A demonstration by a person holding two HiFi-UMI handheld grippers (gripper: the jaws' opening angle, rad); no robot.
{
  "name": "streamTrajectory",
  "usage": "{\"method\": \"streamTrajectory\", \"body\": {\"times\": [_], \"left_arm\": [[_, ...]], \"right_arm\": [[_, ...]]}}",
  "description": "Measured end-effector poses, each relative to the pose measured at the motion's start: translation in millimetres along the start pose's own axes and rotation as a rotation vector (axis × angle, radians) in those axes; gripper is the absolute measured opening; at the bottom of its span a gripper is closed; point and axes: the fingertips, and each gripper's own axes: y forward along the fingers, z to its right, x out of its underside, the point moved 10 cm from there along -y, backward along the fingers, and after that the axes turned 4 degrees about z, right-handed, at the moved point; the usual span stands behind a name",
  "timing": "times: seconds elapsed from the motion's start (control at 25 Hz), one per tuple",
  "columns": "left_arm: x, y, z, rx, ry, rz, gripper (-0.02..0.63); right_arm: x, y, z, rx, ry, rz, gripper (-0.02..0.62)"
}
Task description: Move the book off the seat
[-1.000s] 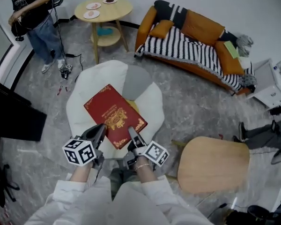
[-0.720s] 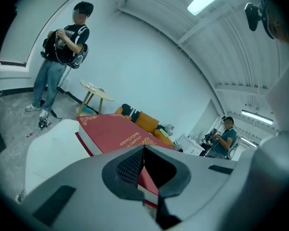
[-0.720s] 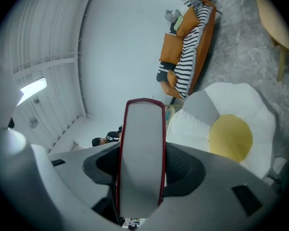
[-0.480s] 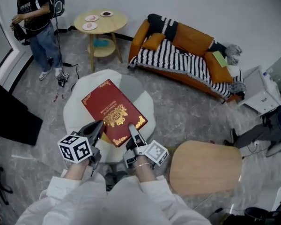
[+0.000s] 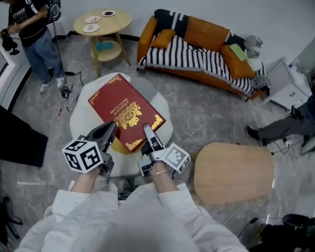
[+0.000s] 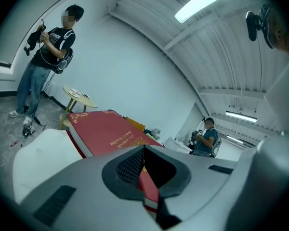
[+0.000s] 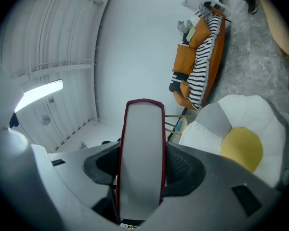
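Item: book (image 5: 125,112), large, red cover with gold ornament. It is held at its near edge by both grippers and stretches away from the fingertips above the seat (image 5: 81,127). Whether its far end rests on the cushion cannot be told.

Holding, left gripper (image 5: 109,134): fingers clenched on the book's near corner, with cover and pages between the pads.

Holding, right gripper (image 5: 148,134): fingers clamped across the book's thickness, the grey page edge filling the gap.

Support: seat, white cushion with yellow centre and grey patch, below and beyond the fingertips.

Far beyond the fingertips: round table (image 5: 102,21) with plates, orange sofa (image 5: 199,35) with striped throw, standing person (image 5: 26,25).

Right of the right fingers: rounded wooden top (image 5: 233,173).
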Motion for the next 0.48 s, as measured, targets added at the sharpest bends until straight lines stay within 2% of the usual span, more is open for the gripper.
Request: {"method": "streamTrajectory", "body": {"times": [0.16,0.4,0.48], "left_arm": [[3,0,1,0.027,0.011,-0.022,0.006],[3,4,7,0.08,0.014,-0.051,0.006],[7,8,9,0.099,0.025,-0.064,0.006]], "right_arm": [[3,-1,-13,-0.055,-0.04,0.021,0.249],[1,-16,-24,0.006,-0.134,0.053,0.25],[1,-21,-27,0.039,-0.204,0.055,0.249]]}}
